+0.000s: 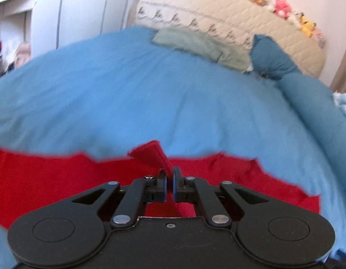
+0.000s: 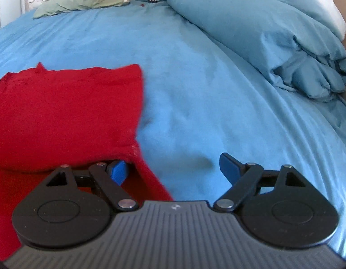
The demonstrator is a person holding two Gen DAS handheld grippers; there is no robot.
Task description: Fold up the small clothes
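A red garment (image 1: pixel 49 179) lies spread on a blue bed sheet (image 1: pixel 128 89). My left gripper (image 1: pixel 169 174) is shut on a raised fold of the red garment, and the pinched cloth sticks up between its fingers. In the right wrist view the red garment (image 2: pixel 61 112) lies at the left on the blue bed sheet (image 2: pixel 206 89). My right gripper (image 2: pixel 175 168) is open. Its left finger (image 2: pixel 119 171) rests at the garment's right edge. Its right finger (image 2: pixel 228 168) is over bare sheet.
A pale green pillow (image 1: pixel 195 44) and a patterned cream headboard cushion (image 1: pixel 240 18) lie at the far end. A bunched teal duvet (image 2: pixel 262 33) lies on the right side of the bed. A white wardrobe (image 1: pixel 72 11) stands at the left. Plush toys (image 1: pixel 284 9) sit on the headboard.
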